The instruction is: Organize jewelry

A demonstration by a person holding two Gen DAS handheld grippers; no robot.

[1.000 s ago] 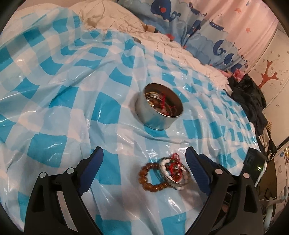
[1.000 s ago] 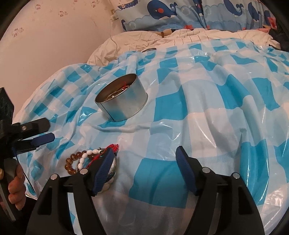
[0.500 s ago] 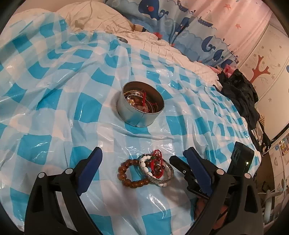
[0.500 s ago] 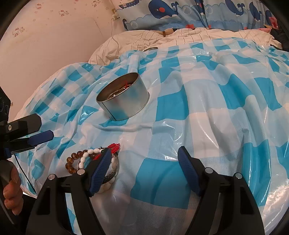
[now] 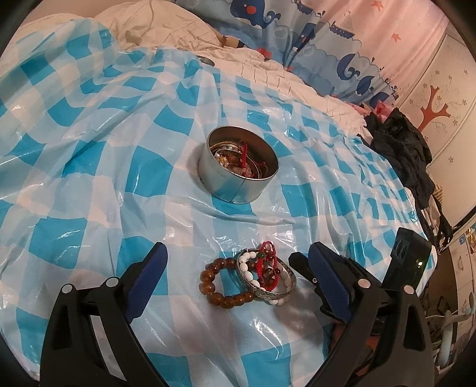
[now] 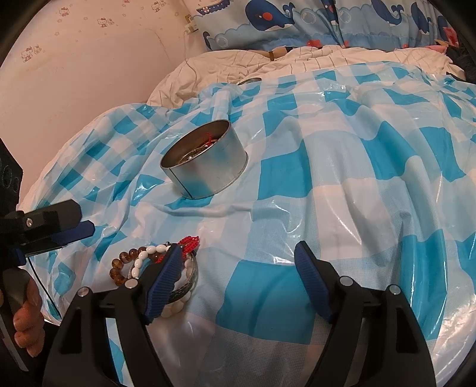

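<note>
A round metal tin holding several jewelry pieces sits on the blue checked plastic sheet; it also shows in the right wrist view. A brown bead bracelet, a white bead bracelet, a silver bangle and a red cord piece lie in a small pile in front of the tin. My left gripper is open, with the pile between its fingers. My right gripper is open and empty, its left finger just over the pile.
The sheet covers a bed with a cream quilt and whale-print bedding at the back. Dark clothes lie at the bed's right edge. A pink wall stands beside the bed.
My left gripper has drawn back and turned, so the pile now lies centred between its fingers and the tin looks farther away. My right gripper has barely moved.
</note>
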